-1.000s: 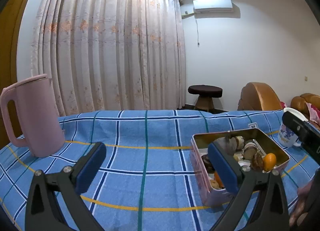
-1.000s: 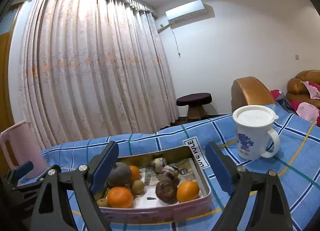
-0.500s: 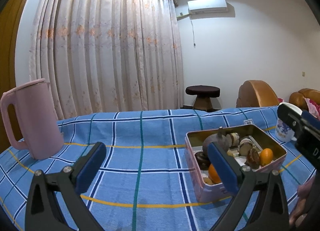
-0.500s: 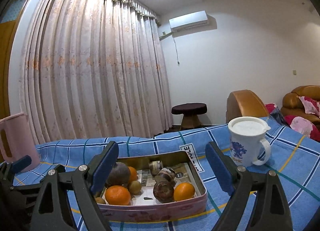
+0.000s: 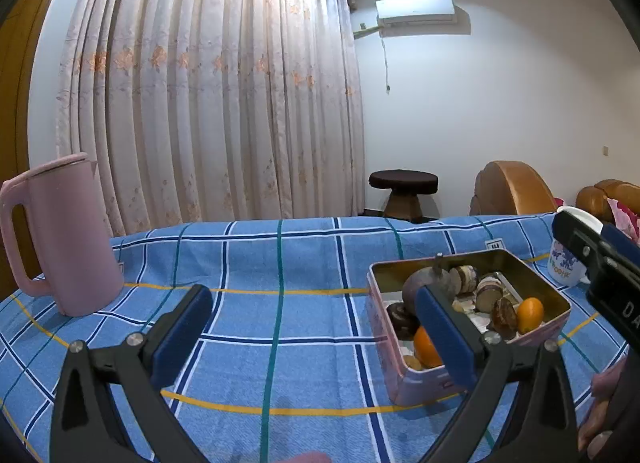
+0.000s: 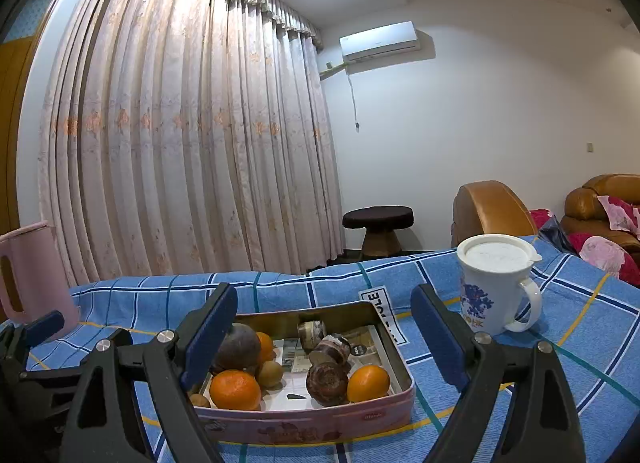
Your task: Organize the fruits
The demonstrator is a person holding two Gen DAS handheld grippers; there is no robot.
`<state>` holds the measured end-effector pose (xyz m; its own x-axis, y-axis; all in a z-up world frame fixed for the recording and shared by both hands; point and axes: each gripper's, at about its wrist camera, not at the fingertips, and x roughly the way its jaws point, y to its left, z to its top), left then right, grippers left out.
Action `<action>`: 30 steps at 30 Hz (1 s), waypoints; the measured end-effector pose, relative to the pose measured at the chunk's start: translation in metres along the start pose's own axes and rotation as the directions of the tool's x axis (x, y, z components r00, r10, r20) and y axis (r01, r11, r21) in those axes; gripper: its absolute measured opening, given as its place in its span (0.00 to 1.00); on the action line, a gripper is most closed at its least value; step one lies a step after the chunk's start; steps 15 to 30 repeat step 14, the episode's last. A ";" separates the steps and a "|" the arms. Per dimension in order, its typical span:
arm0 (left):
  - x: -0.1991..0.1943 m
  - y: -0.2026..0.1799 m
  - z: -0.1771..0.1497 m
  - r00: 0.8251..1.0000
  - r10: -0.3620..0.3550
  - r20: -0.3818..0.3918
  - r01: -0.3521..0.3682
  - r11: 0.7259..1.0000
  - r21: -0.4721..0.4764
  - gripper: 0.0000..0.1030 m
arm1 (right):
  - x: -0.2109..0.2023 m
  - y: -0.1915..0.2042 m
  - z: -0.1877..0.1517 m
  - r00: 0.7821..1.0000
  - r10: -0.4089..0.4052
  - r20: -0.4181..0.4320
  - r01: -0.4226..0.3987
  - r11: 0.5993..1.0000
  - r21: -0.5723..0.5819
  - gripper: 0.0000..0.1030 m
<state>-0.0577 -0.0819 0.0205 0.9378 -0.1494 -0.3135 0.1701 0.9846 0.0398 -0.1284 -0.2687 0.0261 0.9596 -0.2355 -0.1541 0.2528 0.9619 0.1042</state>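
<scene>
So both grippers hang low over the blue cloth (image 5: 280,323), jaws spread wide, nothing between them: left gripper (image 5: 314,329) at 9 o'clock of the tin (image 6: 320,419), right gripper (image 6: 324,327) facing it square on. Fruits sit inside the tin: oranges (image 6: 235,389), a dark round fruit (image 6: 238,347), small brown ones, plus brown round items (can't identify). Step unclear: this fits sorting about to start or fruits already gathered. Any pick needs a wide, gentle pinch; round fruit rolls. Farther: mug (image 6: 494,287) at 2 o'clock, pink jug (image 5: 60,235) at 10.
</scene>
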 end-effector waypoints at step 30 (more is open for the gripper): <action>0.005 0.003 0.001 1.000 -0.023 -0.021 0.022 0.999 -0.036 1.00 | 0.002 -0.001 0.000 1.000 0.004 -0.011 -0.004 1.000 -0.008 0.87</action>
